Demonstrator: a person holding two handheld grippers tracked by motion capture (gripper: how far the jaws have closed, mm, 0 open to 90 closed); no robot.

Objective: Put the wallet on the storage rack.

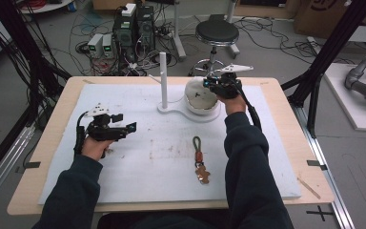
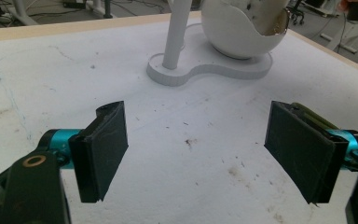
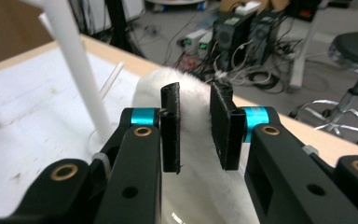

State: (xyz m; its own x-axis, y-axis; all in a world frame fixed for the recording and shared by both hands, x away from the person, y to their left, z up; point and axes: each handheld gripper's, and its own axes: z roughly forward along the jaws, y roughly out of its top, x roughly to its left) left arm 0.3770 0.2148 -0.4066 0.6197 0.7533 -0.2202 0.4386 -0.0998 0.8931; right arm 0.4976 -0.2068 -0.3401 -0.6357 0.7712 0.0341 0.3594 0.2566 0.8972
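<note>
The right hand-held gripper (image 3: 195, 126) has its two black jaws drawn in close, pinching the rim of the white egg-shaped shell bowl (image 1: 200, 98) that sits on the flat white stand with an upright white post (image 1: 163, 80) at the far middle of the white foam-covered surface (image 1: 138, 162). The grasp looks made, but the bowl has not yet been lifted or moved off the stand, so most of the work seems left. The left hand-held gripper (image 2: 205, 149) hovers with jaws spread wide and nothing between them, low over the bare left part of the surface, well apart from the bowl. A small keychain with a green cord loop and brown charm (image 1: 200, 164) lies untouched near the middle front. The left gripper view shows the bowl's jagged broken edge and hollow inside; the right gripper view brings out a fuzzy white rim between the pads; the high view gives the keychain and both sleeves.
</note>
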